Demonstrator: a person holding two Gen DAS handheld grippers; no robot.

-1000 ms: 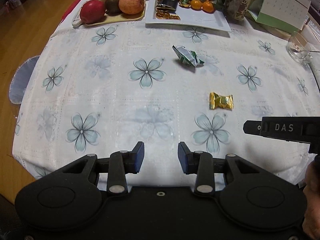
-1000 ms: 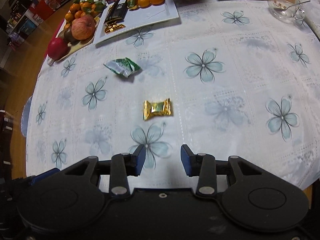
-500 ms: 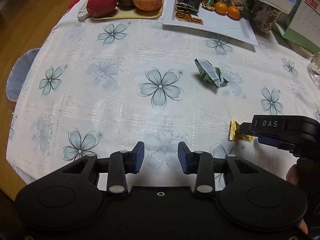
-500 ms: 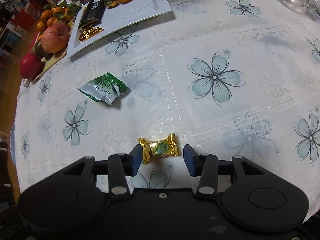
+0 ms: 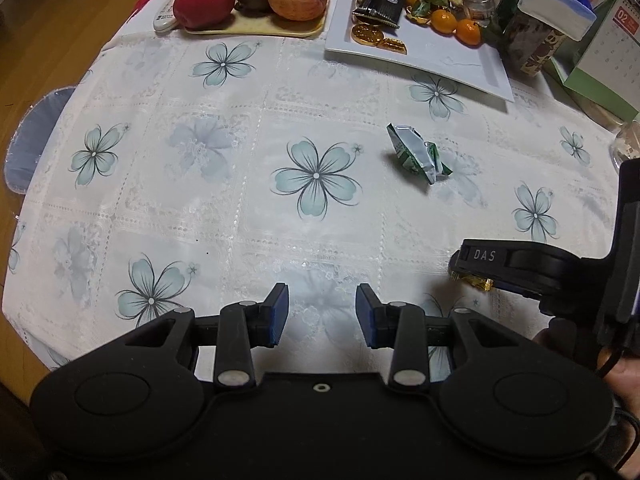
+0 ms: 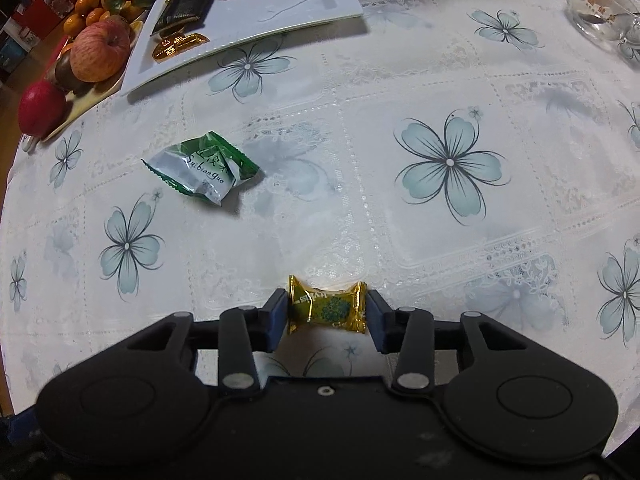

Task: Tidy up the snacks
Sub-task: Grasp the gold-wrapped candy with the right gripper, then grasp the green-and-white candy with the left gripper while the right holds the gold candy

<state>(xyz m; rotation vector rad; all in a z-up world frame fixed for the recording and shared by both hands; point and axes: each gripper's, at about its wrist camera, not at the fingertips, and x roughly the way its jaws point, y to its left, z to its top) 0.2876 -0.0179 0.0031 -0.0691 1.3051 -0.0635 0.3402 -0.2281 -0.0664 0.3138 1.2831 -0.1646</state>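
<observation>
A gold-wrapped candy (image 6: pixel 326 308) lies on the flowered tablecloth (image 6: pixel 400 200) between the pads of my right gripper (image 6: pixel 327 311). Its jaws are closing, and both pads meet the wrapper's twisted ends. In the left wrist view the right gripper (image 5: pixel 460 266) comes in from the right, with a corner of the gold candy (image 5: pixel 476 281) showing under it. A green and silver snack packet (image 6: pixel 200 168) lies apart, up and to the left; the left wrist view shows the packet (image 5: pixel 418 154) too. My left gripper (image 5: pixel 322 308) hangs open over bare cloth, holding nothing.
A white rectangular plate (image 5: pixel 440 56) at the back holds a dark snack bar, gold coins and small oranges. A tray of fruit (image 5: pixel 256 28) stands to its left. A jar (image 5: pixel 536 40) and a calendar (image 5: pixel 600 68) stand at the right. A glass bowl (image 6: pixel 600 12) sits at the far right.
My right gripper came down over the gold candy, opened a little, then closed its pads onto the wrapper. The left gripper drifted nearer the table, still open.
</observation>
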